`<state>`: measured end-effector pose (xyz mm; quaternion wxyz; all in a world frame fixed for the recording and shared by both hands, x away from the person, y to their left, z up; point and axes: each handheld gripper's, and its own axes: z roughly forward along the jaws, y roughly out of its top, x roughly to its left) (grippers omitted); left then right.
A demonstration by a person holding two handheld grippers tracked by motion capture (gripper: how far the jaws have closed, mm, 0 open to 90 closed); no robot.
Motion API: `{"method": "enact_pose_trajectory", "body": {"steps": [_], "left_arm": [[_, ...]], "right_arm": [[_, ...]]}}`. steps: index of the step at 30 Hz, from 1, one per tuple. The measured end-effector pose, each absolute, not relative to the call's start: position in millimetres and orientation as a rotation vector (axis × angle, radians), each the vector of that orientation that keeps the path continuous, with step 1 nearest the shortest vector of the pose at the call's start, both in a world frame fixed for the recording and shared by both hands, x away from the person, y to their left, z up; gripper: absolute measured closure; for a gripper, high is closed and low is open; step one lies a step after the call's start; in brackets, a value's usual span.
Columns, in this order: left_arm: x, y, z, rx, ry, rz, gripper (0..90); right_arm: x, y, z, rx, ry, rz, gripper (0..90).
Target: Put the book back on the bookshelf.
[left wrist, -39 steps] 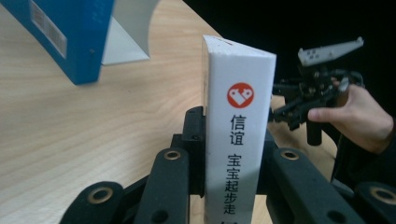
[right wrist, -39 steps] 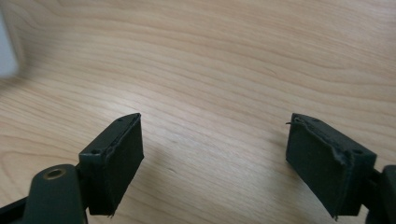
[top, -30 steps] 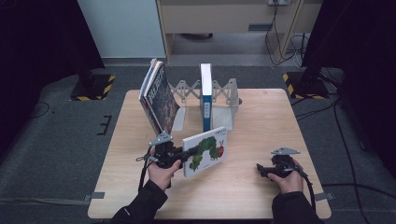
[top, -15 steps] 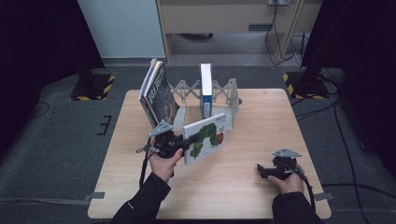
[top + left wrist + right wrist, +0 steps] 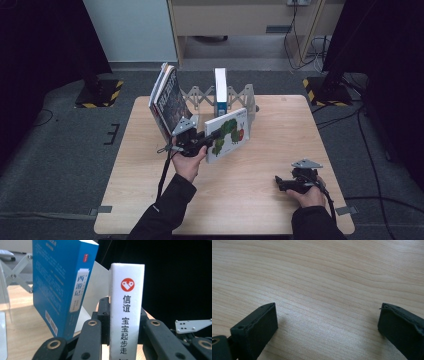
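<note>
At the far left of the row, in the high view, a pair of leaning books tilts against the end of a grey accordion book rack that stands along the back edge of the tabletop. Just right of them the left hand-held gripper is clamped on a white picture book with a caterpillar on its cover, which it holds off the tabletop, cover tilted toward the camera and its top edge near the rack. In the left gripper view the white spine of that book stands upright between the two black jaws, which press on it from both sides; red and black printed characters run down the spine. To the left of it in that view, and behind the held book in the high view, a blue book stands upright in the rack, its spine white-labelled.

Farther right, well apart from the books, the right hand-held gripper rests low over bare wood near the front right of the tabletop, held in the person's hand. Its jaws have just been opening, and in the right gripper view its fingertips stand wide apart with nothing but wood grain between them.
</note>
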<state>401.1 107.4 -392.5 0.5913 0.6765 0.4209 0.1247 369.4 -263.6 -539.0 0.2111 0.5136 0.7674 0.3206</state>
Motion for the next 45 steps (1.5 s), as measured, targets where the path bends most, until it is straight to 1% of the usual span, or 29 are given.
{"method": "enact_pose_trajectory", "body": {"steps": [7,21,27,30,39,45], "left_arm": [[412,96,-392,1.556,0.994,0.298,74.6],[429,78,-389,1.577,0.992,0.399,74.5],[433,67,-390,1.574,1.002,0.423,74.6],[436,62,-392,1.570,1.014,0.443,74.6],[449,57,-402,1.524,1.045,0.437,74.5],[454,50,-408,1.539,1.044,0.457,74.5]], "right_arm": [[369,-264,-539,1.428,2.134,0.892,2.9],[369,-264,-539,1.429,2.135,0.892,2.8],[369,-264,-539,1.429,2.135,0.892,2.8],[369,-264,-539,1.429,2.135,0.892,2.7],[369,-264,-539,1.429,2.135,0.892,2.7],[369,-264,-539,1.429,2.135,0.892,2.7]]}}
